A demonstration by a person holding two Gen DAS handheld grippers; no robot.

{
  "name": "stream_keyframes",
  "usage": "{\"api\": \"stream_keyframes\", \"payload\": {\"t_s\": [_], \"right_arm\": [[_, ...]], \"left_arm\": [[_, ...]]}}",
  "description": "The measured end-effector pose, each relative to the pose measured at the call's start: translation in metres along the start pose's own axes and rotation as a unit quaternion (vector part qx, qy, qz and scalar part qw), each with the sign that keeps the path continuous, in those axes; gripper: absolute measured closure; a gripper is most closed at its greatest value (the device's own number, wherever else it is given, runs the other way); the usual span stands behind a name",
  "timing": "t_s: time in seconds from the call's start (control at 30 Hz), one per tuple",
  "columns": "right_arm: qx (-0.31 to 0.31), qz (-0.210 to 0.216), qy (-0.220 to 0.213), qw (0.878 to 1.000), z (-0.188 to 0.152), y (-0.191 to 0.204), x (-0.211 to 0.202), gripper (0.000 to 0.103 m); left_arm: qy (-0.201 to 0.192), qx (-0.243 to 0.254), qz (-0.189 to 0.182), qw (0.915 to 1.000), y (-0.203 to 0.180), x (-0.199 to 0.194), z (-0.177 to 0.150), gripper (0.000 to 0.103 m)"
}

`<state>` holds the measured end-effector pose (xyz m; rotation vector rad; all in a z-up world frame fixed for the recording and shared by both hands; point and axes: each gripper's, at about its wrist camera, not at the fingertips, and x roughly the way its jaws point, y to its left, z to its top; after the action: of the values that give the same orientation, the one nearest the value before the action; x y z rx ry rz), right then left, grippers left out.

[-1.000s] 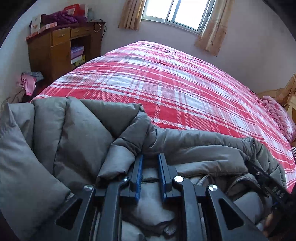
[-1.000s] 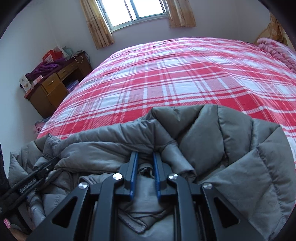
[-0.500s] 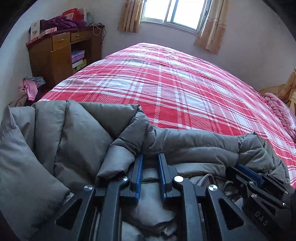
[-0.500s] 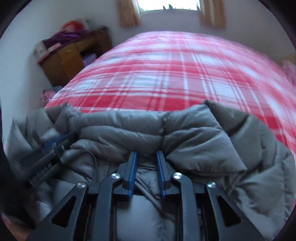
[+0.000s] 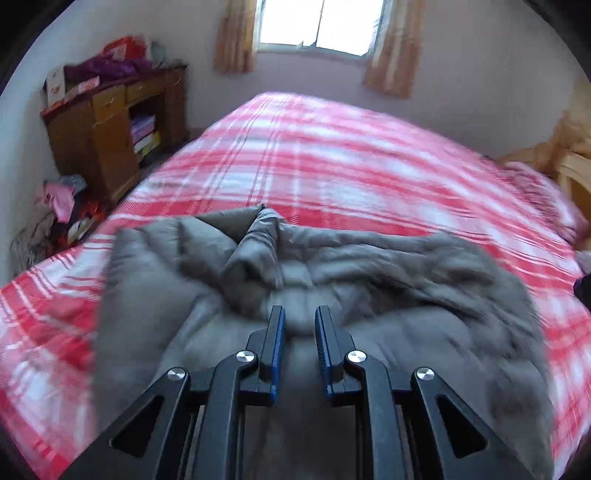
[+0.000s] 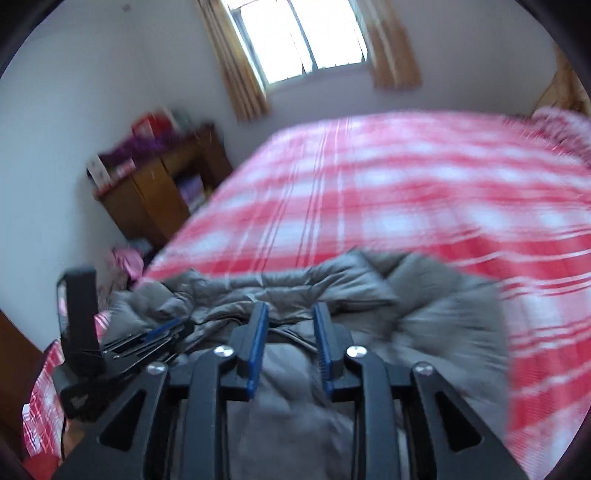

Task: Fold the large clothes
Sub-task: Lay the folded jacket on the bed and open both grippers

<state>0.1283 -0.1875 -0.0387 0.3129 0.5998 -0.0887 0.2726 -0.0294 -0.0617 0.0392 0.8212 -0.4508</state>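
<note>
A grey puffer jacket (image 5: 332, 288) lies bunched on the near part of a bed with a red and white plaid cover (image 5: 351, 170). My left gripper (image 5: 298, 314) is above the jacket, its jaws slightly apart with nothing between them. The jacket also shows in the right wrist view (image 6: 424, 310). My right gripper (image 6: 290, 310) hangs over the jacket's near edge with its jaws apart and empty. The left gripper (image 6: 166, 330) shows at the left of the right wrist view, low over the jacket. Both views are blurred by motion.
A wooden cabinet (image 5: 110, 125) with clutter on top stands left of the bed, with a pile of clothes (image 5: 59, 206) on the floor by it. A curtained window (image 5: 317, 26) is at the far wall. A pink blanket (image 5: 543, 195) lies at the bed's right.
Both grippers have let go of the jacket and pulled back and up. The jacket has dropped onto the bed and now lies farther from both cameras.
</note>
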Motion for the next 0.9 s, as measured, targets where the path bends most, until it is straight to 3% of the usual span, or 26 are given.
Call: {"api": "stream_keyframes", "payload": {"t_s": [0.03, 0.1, 0.17, 0.2, 0.27, 0.33, 0.43, 0.53, 0.63, 0.7, 0.83, 0.9], "right_arm": [[-0.002, -0.001, -0.017, 1.0, -0.002, -0.002, -0.025, 0.058], [-0.006, 0.001, -0.048, 0.999, -0.013, -0.009, -0.083, 0.033], [-0.006, -0.001, -0.07, 0.998, -0.029, -0.019, -0.143, 0.024], [-0.007, -0.005, -0.076, 0.997, -0.036, -0.022, -0.164, 0.022], [-0.008, -0.016, -0.082, 0.996, -0.057, -0.032, -0.212, 0.022], [-0.005, -0.026, -0.078, 0.997, -0.08, -0.046, -0.252, 0.022], [0.013, -0.028, -0.06, 0.998, -0.116, -0.068, -0.305, 0.022], [0.032, 0.004, -0.047, 0.998, -0.138, -0.085, -0.348, 0.022], [0.059, 0.082, -0.041, 0.994, -0.146, -0.096, -0.381, 0.022], [0.058, 0.101, -0.044, 0.992, -0.151, -0.099, -0.394, 0.02], [0.036, 0.02, -0.012, 0.999, -0.173, -0.099, -0.376, 0.017], [0.043, 0.008, 0.035, 0.998, -0.193, -0.101, -0.341, 0.017]], "left_arm": [[-0.011, 0.007, -0.01, 0.9999, 0.001, -0.028, -0.011, 0.086], [-0.022, 0.015, -0.027, 0.9993, 0.005, -0.074, -0.032, 0.086], [-0.025, 0.021, -0.041, 0.9986, 0.012, -0.119, -0.062, 0.081], [-0.026, 0.02, -0.045, 0.9984, 0.016, -0.134, -0.075, 0.077], [-0.02, -0.001, -0.05, 0.9985, 0.028, -0.164, -0.107, 0.046], [-0.016, -0.052, -0.067, 0.9962, 0.049, -0.191, -0.141, 0.032], [0.002, -0.125, -0.074, 0.9894, 0.077, -0.217, -0.183, 0.03], [0.007, -0.153, -0.02, 0.9879, 0.096, -0.243, -0.218, 0.03], [0.009, -0.146, 0.001, 0.9892, 0.101, -0.264, -0.241, 0.03], [0.008, -0.137, -0.001, 0.9905, 0.101, -0.27, -0.255, 0.029], [0.034, -0.114, 0.025, 0.9926, 0.096, -0.262, -0.283, 0.029], [0.041, -0.094, 0.05, 0.9935, 0.091, -0.256, -0.293, 0.029]]}}
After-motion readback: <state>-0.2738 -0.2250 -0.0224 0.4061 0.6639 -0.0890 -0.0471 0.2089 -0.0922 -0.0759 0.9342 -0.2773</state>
